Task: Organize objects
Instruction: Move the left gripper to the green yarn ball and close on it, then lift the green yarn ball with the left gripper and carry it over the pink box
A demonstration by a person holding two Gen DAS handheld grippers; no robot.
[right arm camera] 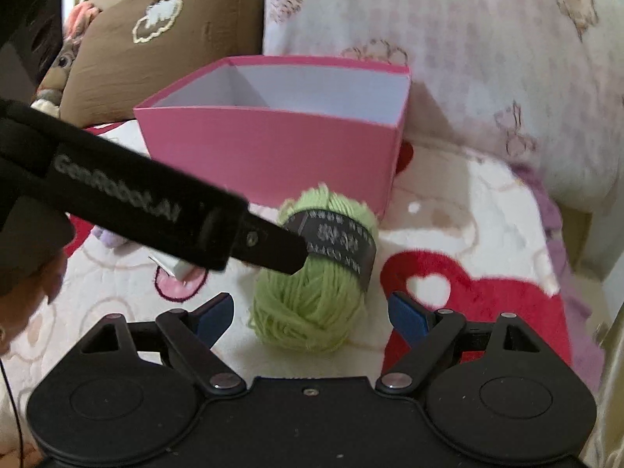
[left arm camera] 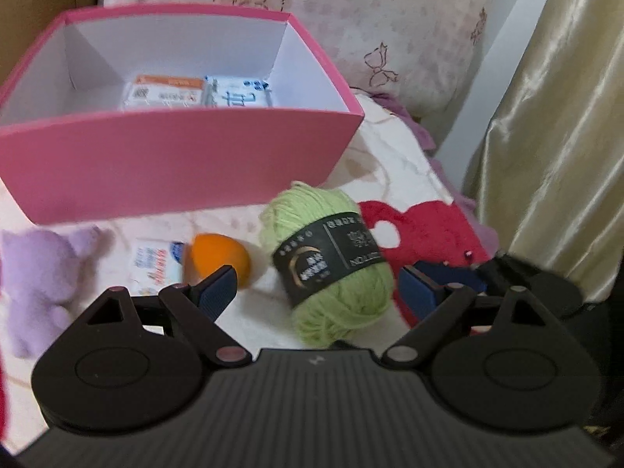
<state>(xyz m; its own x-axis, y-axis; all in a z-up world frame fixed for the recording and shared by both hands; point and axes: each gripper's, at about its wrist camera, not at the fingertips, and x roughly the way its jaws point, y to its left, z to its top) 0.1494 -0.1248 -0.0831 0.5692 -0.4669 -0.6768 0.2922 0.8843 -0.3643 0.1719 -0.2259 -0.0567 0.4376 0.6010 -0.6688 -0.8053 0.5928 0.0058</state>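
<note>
While both claws hang apart around the green yarn ball (left arm camera: 331, 269), the left claw (left arm camera: 316, 290) and right claw (right arm camera: 310, 318) risk colliding, since the left tool already crosses the right view from 9 o'clock and touches or overlaps the ball's black label. The soft ball could squash and slip, or a loose strand could snag a finger. The pink box (left arm camera: 175, 160) stands at 12 o'clock on the bed blanket (right arm camera: 448, 214), its near wall just beyond the yarn; open room lies toward 3 o'clock, while the orange ball (left arm camera: 218, 259) and purple plush toy (left arm camera: 39, 273) crowd 9 o'clock.
</note>
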